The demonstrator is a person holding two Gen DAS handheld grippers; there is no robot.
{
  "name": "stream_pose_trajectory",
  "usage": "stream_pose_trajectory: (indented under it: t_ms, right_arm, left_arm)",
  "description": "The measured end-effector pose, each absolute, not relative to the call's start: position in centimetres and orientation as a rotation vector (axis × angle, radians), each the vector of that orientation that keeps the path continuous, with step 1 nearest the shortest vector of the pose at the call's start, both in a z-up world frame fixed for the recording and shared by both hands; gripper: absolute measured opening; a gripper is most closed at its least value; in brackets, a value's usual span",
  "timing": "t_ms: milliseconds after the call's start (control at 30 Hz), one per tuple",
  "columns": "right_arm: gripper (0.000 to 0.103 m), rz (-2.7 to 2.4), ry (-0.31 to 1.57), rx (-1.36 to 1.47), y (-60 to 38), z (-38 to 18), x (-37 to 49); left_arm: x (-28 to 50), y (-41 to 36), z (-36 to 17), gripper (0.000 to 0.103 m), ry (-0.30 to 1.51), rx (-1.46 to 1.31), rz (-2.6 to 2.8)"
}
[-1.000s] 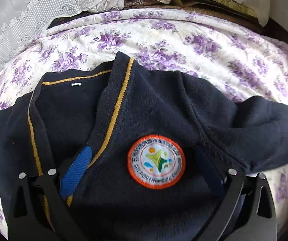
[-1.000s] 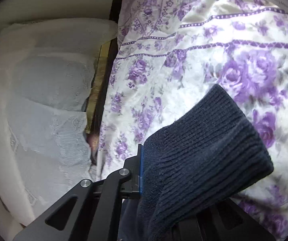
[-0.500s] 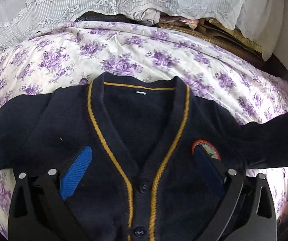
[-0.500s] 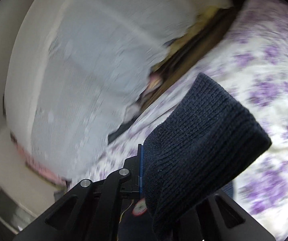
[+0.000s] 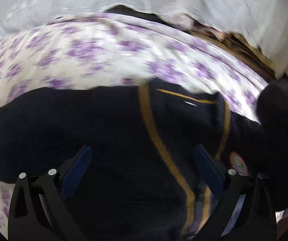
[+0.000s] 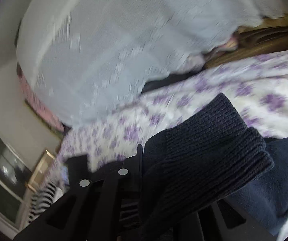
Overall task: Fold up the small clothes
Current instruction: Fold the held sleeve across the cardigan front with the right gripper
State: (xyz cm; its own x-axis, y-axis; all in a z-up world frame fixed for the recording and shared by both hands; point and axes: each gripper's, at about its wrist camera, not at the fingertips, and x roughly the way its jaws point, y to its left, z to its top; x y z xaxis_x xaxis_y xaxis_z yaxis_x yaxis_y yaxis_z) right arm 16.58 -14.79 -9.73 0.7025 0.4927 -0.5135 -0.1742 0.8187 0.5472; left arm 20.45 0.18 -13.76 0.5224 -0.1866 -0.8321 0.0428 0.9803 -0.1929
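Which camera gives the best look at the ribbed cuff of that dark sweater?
The right wrist view: the ribbed cuff fills its foreground, knit lines sharp. In the left wrist view it is only a dark blurred lump at the right edge.

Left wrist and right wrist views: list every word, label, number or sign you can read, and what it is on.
Nothing is readable in either view.
Round badge on the navy cardigan: lettering around its rim, too blurred and partly hidden to read.
White neck tag inside the collar: too small and smeared to read.
Right wrist view: the ribbed cuff and floral bedspread carry no text.
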Motion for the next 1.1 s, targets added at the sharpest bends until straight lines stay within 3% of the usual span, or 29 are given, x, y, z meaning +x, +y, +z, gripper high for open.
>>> stream_pose_trajectory:
  t_ms: [100,300,433,633,800,967,1100]
  right_arm:
    - [0.065,0.387,0.801,0.410,-11.4,-12.2,18.1]
    - [0.083,0.424,0.772,0.260,-10.1,-10.6,15.8]
    - [0.089,0.532,0.688,0.344,-12.7,-7.2,14.6]
    - [0.089,0.532,0.611,0.392,-16.6,-5.2,11.5]
    - [0.089,0.370,0.584,0.333,-21.3,-6.4,9.1]
    - [0.085,0.277,0.586,0.538,-29.5,-8.4,9.2]
    - [0.079,0.228,0.609,0.701,-35.0,-10.1,9.6]
  left_arm:
    - [20.3,4.0,-13.8,0.098,1.003,-0.208,-0.066]
    - [19.5,7.5,-13.8,0.099,0.980,-0.261,-0.029]
    - [19.2,7.7,-13.2,0.099,0.959,-0.252,-0.013]
    - [18.8,7.9,-13.1,0.099,0.964,-0.278,-0.031]
    - [17.3,7.3,-11.1,0.099,0.877,-0.261,-0.033]
    - [14.9,6.8,-7.9,0.099,0.748,-0.290,-0.090]
    - [15.2,2.6,-9.3,0.099,0.808,-0.140,-0.170]
